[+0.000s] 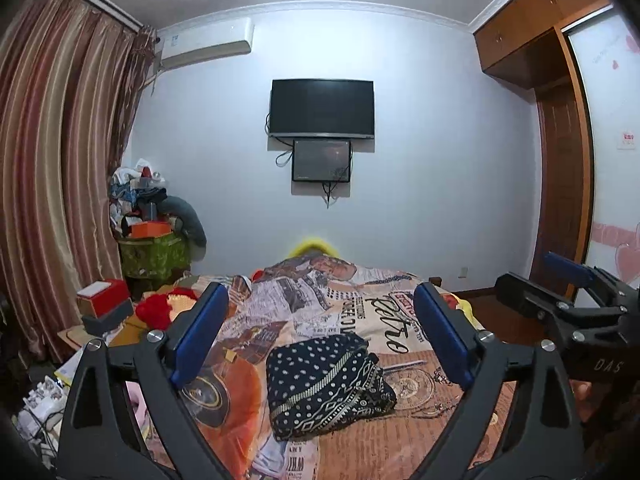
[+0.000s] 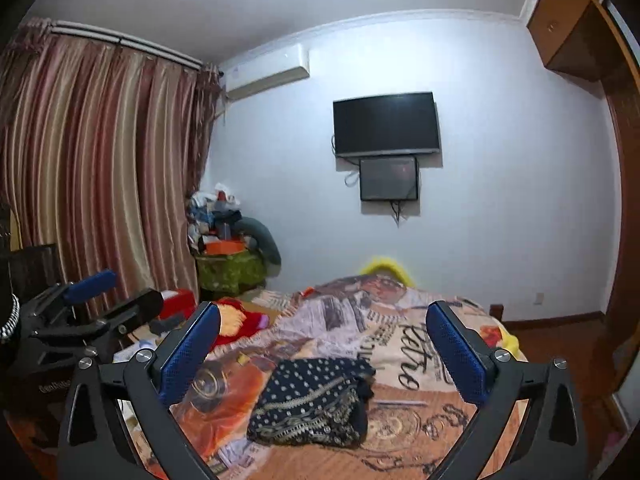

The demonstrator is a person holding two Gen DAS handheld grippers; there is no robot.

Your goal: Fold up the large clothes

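Note:
A dark navy garment with white dots and patterned bands (image 1: 326, 386) lies folded in a compact bundle on the bed; it also shows in the right wrist view (image 2: 314, 400). My left gripper (image 1: 322, 344) is open and empty, held above and short of the bundle. My right gripper (image 2: 324, 354) is open and empty, also above and short of it. The right gripper shows at the right edge of the left wrist view (image 1: 576, 292). The left gripper shows at the left of the right wrist view (image 2: 92, 300).
The bed has a printed newspaper-style cover (image 1: 360, 308). A red and yellow plush item (image 1: 160, 308) lies at its left edge. A cluttered pile on a green box (image 1: 154, 220) stands by the striped curtain (image 1: 60, 160). A TV (image 1: 322, 108) hangs on the far wall. A wooden wardrobe (image 1: 560, 160) is at right.

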